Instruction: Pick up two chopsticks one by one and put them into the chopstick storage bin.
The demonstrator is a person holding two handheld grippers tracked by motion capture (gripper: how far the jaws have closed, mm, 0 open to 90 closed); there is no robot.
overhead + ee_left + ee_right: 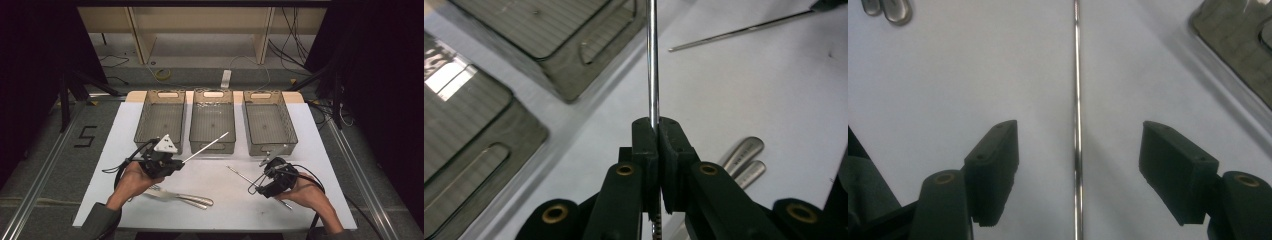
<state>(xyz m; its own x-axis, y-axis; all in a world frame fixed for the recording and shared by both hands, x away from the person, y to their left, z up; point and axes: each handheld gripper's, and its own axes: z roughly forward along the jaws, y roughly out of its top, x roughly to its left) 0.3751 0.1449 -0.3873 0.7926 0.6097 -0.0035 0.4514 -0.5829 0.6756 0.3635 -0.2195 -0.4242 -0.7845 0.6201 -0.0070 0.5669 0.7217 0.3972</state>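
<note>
My left gripper (pixel 180 162) (pixel 658 125) is shut on a thin metal rod (pixel 207 146) (pixel 652 60). The rod sticks out up and to the right, its tip over the front of the middle tray (pixel 213 93). A second metal rod (pixel 240 174) (pixel 1077 75) (pixel 744 31) lies flat on the white mat. My right gripper (pixel 257 181) (pixel 1078 132) is low over it, open. The rod runs straight down the gap between the wide-apart jaws, and neither pad touches it.
Three grey mesh trays stand in a row at the back: left (pixel 145 117), middle, and right (pixel 290 122). A few pieces of cutlery (pixel 185 198) (pixel 744 155) (pixel 893 7) lie near the front edge between my hands. The corner of a tray (pixel 1233 30) is close on the right.
</note>
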